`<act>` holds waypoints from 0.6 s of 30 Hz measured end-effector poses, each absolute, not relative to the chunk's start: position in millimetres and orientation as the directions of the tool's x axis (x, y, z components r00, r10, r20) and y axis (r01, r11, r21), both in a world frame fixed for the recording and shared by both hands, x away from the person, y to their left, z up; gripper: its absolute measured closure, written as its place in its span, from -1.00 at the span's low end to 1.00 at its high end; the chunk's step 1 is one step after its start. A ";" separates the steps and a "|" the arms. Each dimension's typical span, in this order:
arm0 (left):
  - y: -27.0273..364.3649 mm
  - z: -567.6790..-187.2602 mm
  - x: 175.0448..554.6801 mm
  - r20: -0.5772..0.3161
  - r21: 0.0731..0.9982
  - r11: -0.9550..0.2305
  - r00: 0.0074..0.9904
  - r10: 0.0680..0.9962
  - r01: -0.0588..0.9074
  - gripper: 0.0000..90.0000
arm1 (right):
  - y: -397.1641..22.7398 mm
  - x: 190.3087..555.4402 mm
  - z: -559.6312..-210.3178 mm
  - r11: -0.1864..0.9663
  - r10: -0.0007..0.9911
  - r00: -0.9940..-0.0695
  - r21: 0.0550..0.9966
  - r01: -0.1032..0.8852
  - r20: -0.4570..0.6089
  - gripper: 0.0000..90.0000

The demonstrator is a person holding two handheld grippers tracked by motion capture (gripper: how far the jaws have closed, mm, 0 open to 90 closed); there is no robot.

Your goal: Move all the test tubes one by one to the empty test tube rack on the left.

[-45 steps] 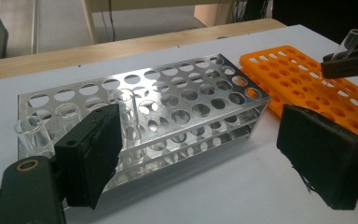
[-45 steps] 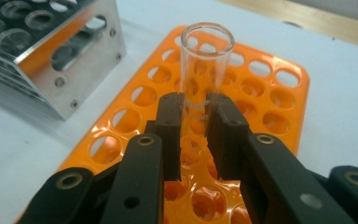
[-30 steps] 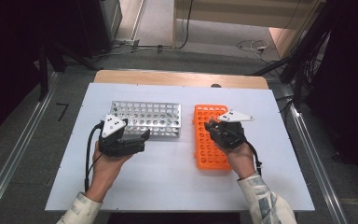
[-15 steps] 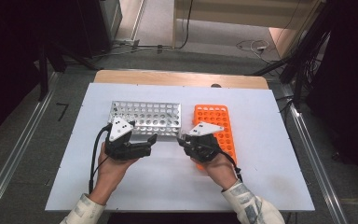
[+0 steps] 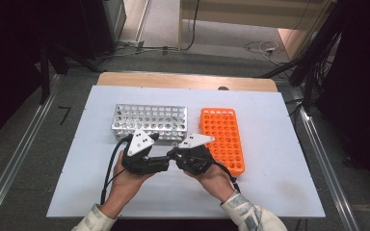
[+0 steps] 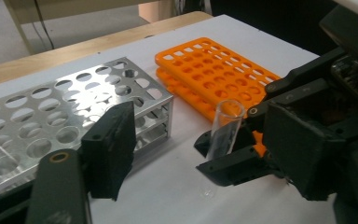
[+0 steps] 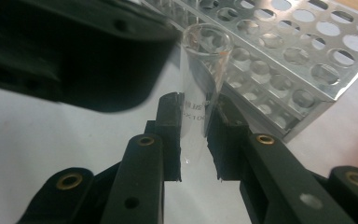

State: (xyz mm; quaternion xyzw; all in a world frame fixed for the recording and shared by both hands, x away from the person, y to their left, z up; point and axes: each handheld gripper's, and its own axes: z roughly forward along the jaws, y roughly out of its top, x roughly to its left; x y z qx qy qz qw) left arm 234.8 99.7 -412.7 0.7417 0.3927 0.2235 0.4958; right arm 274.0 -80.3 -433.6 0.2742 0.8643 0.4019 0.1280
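The right gripper, clamped on a glass tube, offers it to the left gripper, whose jaws, apart, have just been closing; next, squeeze the tube.

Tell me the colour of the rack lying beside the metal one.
Bright orange. The plastic rack shows best in the high view, right of the silver metal rack.

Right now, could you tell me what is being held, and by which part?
The right hand-held gripper holds a clear glass test tube upright by its middle; the left hand-held gripper holds nothing.
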 end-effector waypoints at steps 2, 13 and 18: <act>98.5 -413.4 234.2 -0.056 0.911 -0.205 0.600 0.798 0.358 -0.20 | -78.6 272.6 -433.8 0.525 0.572 -0.820 0.765 0.373 0.007 0.62; 94.4 -418.6 234.4 -0.053 0.897 -0.253 0.655 0.753 0.363 0.65 | -74.5 267.1 -432.7 0.530 0.558 -0.830 0.765 0.367 0.011 0.62; 95.2 -418.8 235.2 -0.057 0.894 -0.253 0.652 0.756 0.370 0.67 | -74.3 267.2 -433.3 0.531 0.557 -0.830 0.764 0.367 0.012 0.62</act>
